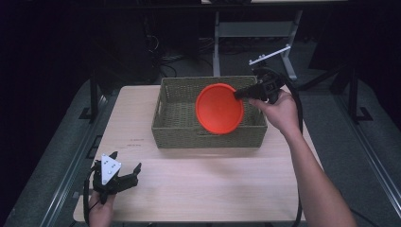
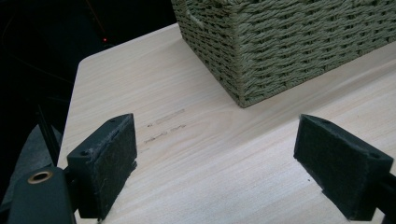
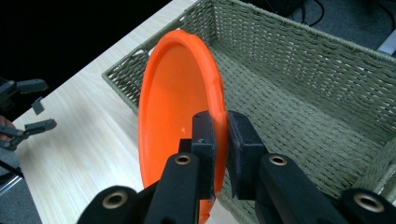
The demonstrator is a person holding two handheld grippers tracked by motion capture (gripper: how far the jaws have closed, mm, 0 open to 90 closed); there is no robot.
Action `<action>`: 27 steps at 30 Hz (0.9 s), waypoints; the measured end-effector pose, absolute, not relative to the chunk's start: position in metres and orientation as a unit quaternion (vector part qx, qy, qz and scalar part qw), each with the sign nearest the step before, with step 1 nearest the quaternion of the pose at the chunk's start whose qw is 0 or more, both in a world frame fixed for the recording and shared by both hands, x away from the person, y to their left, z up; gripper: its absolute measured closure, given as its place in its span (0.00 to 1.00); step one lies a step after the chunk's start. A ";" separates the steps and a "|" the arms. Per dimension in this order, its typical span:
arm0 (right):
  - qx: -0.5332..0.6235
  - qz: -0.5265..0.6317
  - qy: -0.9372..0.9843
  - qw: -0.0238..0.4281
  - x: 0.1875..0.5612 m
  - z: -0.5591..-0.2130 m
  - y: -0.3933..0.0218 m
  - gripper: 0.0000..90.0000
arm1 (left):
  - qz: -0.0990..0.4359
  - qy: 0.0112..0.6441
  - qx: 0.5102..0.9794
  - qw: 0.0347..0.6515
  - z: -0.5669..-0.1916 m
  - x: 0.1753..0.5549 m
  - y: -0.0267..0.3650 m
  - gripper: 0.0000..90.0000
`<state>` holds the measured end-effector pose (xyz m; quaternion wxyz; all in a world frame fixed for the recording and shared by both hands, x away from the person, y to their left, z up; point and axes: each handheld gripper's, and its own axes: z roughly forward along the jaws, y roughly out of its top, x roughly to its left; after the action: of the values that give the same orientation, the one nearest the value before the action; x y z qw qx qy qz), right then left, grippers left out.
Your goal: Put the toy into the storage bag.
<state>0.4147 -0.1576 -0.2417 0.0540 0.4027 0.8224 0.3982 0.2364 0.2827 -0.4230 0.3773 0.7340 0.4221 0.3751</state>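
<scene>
My right gripper (image 1: pixel 239 94) is clenched on the rim of the orange plate (image 1: pixel 219 109); in the right gripper view the two black pads (image 3: pixel 204 133) pinch the plate's edge (image 3: pixel 180 100) between them, one pad on the inner face, the other on the back. The plate is held tilted, nearly on edge, above the interior of the woven basket (image 1: pixel 166 120); its lower rim sits over the basket's near wall in the high view; whether it touches the weave I cannot tell. The basket stands on the far half of the light wooden table (image 1: pixel 198 184).

My left gripper (image 1: pixel 124 176) is released; its jaws stand wide apart with nothing between them, above bare table (image 2: pixel 205 154) near the front left corner, well apart from the basket (image 2: pixel 280 46).
</scene>
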 end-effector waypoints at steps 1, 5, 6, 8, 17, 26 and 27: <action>0.406 0.396 0.822 0.052 0.416 -0.241 -0.157 0.91 | 0.376 0.421 0.734 0.378 -0.423 0.236 0.282 0.14; 0.407 0.393 0.823 0.053 0.422 -0.241 -0.157 0.91 | 0.376 0.420 0.735 0.377 -0.423 0.236 0.281 0.14; 0.408 0.393 0.822 0.053 0.423 -0.241 -0.157 0.91 | 0.376 0.420 0.735 0.377 -0.423 0.236 0.282 0.14; 0.408 0.394 0.822 0.053 0.426 -0.239 -0.156 0.91 | 0.375 0.421 0.734 0.378 -0.423 0.236 0.282 0.14; 0.411 0.394 0.820 0.055 0.436 -0.238 -0.153 0.91 | 0.375 0.423 0.732 0.380 -0.423 0.236 0.283 0.14; 0.424 0.389 0.816 0.051 0.450 -0.243 -0.156 0.91 | 0.376 0.421 0.736 0.374 -0.422 0.236 0.284 0.14; 0.428 0.389 0.815 0.050 0.452 -0.243 -0.156 0.91 | 0.376 0.421 0.736 0.374 -0.422 0.236 0.284 0.14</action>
<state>0.4520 -0.1562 -0.2430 0.0498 0.4278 0.8146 0.3886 0.2361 0.2841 -0.4220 0.3744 0.7358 0.4206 0.3762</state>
